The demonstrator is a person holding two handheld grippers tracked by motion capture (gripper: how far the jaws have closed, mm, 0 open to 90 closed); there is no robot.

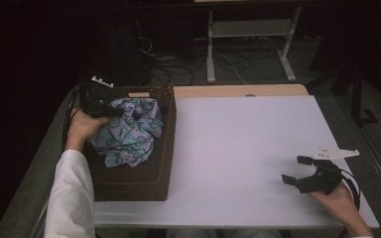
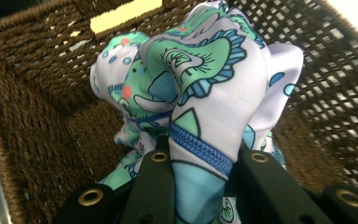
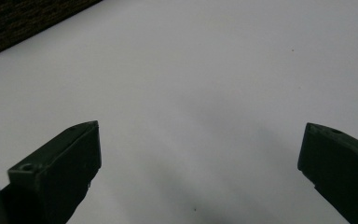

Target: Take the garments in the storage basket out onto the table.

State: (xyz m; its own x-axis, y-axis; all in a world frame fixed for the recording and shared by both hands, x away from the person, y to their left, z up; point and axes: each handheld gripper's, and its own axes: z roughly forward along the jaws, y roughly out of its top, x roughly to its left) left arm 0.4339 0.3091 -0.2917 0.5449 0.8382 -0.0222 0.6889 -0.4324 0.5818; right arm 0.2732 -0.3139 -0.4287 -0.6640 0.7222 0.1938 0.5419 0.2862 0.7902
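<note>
A pale lilac cloth with a teal and green print (image 1: 129,130) bulges up out of a dark brown wicker basket (image 1: 163,148) at the table's left. My left gripper (image 1: 110,111) reaches in from the basket's left rim and is shut on the cloth. In the left gripper view both black jaws pinch a fold of the cloth (image 2: 205,93) near its blue zip (image 2: 200,148). The basket wall (image 2: 37,93) lies behind. My right gripper (image 1: 293,169) rests low over the white table at the right, jaws spread wide. Its fingers (image 3: 65,163) have nothing between them.
The white tabletop (image 1: 238,148) stretches between basket and right hand. A wooden strip (image 1: 238,90) runs along the far edge. Beyond it stand a grey metal stand (image 1: 250,44) and floor cables (image 1: 178,64). A corner of the basket (image 3: 23,18) lies ahead of my right gripper.
</note>
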